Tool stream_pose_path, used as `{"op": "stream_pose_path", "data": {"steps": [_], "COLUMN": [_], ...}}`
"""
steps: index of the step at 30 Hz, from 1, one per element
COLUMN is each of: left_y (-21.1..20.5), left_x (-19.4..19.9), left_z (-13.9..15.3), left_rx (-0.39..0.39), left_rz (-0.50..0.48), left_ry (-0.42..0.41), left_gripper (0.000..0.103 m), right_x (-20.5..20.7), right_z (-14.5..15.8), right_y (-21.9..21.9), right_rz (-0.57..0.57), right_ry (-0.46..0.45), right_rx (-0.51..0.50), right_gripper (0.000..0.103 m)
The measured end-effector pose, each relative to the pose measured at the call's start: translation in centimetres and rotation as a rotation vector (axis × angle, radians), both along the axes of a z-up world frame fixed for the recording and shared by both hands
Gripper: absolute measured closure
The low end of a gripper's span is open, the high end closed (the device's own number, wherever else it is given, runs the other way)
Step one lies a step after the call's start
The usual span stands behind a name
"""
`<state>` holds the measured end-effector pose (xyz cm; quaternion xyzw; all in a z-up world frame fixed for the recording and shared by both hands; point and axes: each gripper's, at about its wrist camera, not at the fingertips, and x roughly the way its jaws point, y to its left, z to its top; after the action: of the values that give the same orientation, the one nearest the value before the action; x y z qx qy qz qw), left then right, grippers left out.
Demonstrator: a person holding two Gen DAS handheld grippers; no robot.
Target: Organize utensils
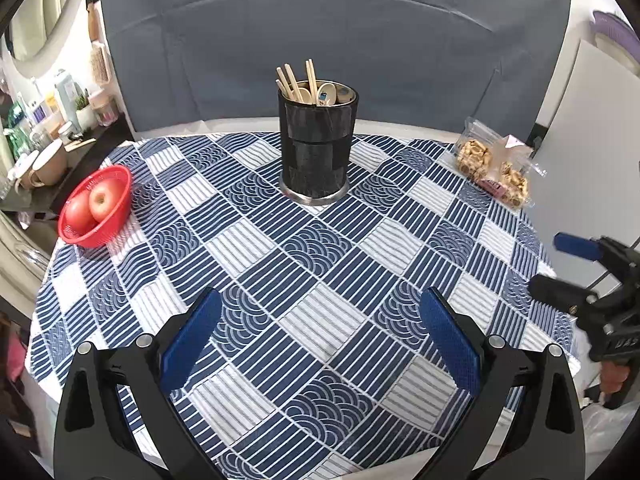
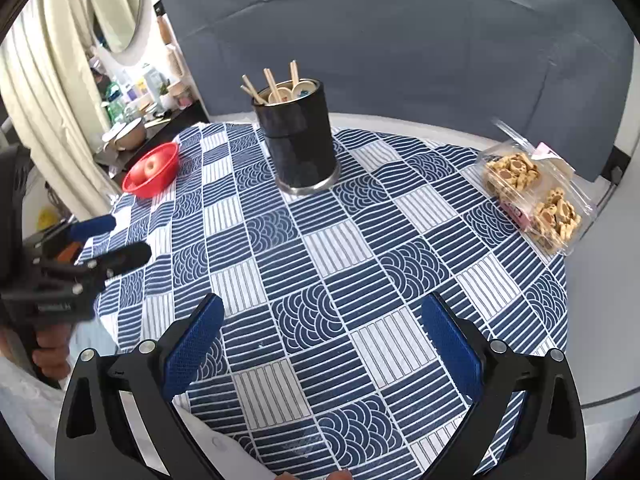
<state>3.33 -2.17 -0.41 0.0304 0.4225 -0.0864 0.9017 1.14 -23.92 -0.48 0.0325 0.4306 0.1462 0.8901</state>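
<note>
A black cylindrical utensil holder (image 1: 315, 148) (image 2: 298, 144) stands upright at the far middle of the round table. Wooden chopsticks (image 1: 291, 80) (image 2: 272, 82) and pale spoons (image 1: 326, 94) (image 2: 301, 89) stick out of its top. My left gripper (image 1: 320, 336) is open and empty over the near part of the blue patterned tablecloth (image 1: 320, 264); it also shows at the left edge of the right wrist view (image 2: 110, 238). My right gripper (image 2: 320, 340) is open and empty; it also shows at the right edge of the left wrist view (image 1: 560, 268).
A red basket (image 1: 96, 210) (image 2: 154, 170) with apples sits at the table's left edge. A clear bag of biscuits (image 1: 494, 164) (image 2: 532, 196) lies at the right edge. A grey backdrop (image 1: 332, 40) stands behind the table. A cluttered shelf (image 1: 48, 136) is at far left.
</note>
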Motion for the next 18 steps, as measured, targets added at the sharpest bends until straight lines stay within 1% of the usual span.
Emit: {"op": "stream_pose_path", "data": {"steps": [6, 18], "left_y": [0.41, 0.66], "left_x": [-0.33, -0.68], "left_z": [0.21, -0.17], "left_rx": [0.012, -0.002], "left_rz": [0.043, 0.054], "left_ry": [-0.014, -0.001], "left_gripper": [0.006, 0.006], "right_x": [-0.6, -0.89], "right_z": [0.27, -0.23], "right_y": [0.58, 0.37], "right_rz": [0.021, 0.004], "right_ry": [-0.018, 0.009], "right_rx": [-0.007, 0.003], "right_gripper": [0.008, 0.008]}}
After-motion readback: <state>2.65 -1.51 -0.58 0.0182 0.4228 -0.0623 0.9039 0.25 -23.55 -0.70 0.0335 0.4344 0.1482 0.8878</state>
